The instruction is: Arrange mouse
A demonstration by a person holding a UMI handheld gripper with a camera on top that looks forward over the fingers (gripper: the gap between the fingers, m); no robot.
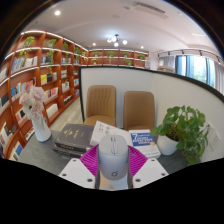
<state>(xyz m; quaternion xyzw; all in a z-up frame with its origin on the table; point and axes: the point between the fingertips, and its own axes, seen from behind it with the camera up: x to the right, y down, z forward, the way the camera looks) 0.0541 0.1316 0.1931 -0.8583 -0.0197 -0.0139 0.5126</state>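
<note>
A light grey computer mouse (113, 155) stands nose-up between my gripper's (113, 165) two fingers. Both magenta pads (92, 160) press against its sides, so the gripper is shut on it. The mouse hangs above a grey desk (45, 150), just in front of an open white booklet (108, 132). Its lower end is hidden between the fingers.
A stack of dark books (72, 138) lies left of the mouse. A white vase with pale flowers (38, 112) stands further left. A blue-and-white box (142, 138) and a potted green plant (185, 130) sit to the right. A white partition (150, 85), two brown chairs (120, 105) and bookshelves (40, 65) lie beyond.
</note>
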